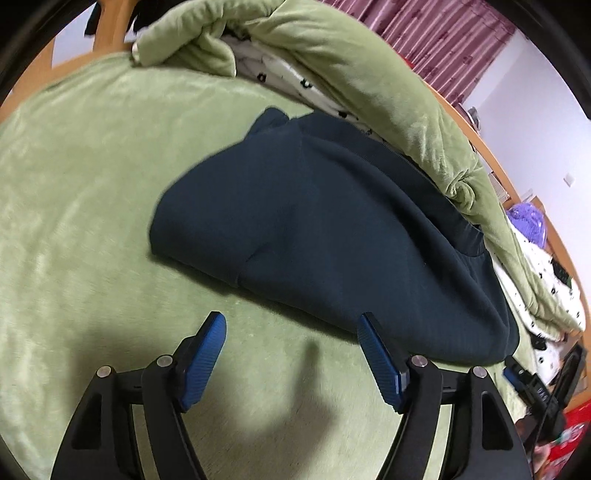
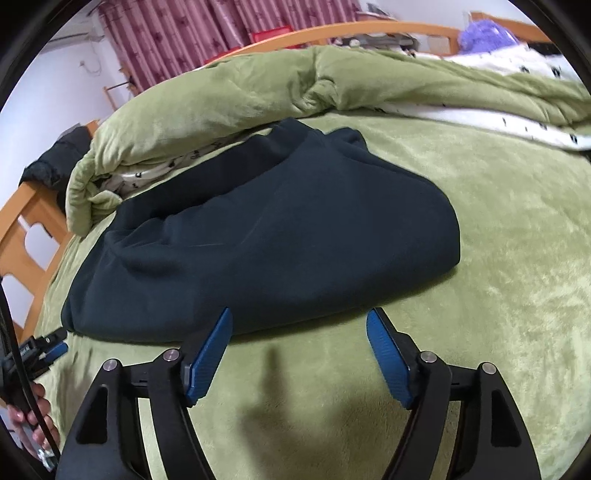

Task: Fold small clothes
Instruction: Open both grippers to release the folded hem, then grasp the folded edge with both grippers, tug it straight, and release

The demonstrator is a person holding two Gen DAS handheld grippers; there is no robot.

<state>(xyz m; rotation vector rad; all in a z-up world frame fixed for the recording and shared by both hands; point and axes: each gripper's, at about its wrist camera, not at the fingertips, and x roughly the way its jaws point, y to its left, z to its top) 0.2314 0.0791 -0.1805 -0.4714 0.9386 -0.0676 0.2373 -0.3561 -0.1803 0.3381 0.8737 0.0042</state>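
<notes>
Left wrist view: dark navy folded fleece garment (image 1: 332,229) at 12–1 o'clock of left gripper (image 1: 291,325), long axis 10-to-4; right gripper (image 2: 299,321) equally near; both fingers released, empty.

Bedroom in a home — a bed with a wooden frame (image 2: 26,225), a green plush sheet (image 2: 498,258) and a bunched green duvet (image 2: 229,92). Striped pink curtains (image 2: 177,37) hang behind; a purple soft thing (image 2: 484,33) — perhaps a toy — lies beyond.
</notes>
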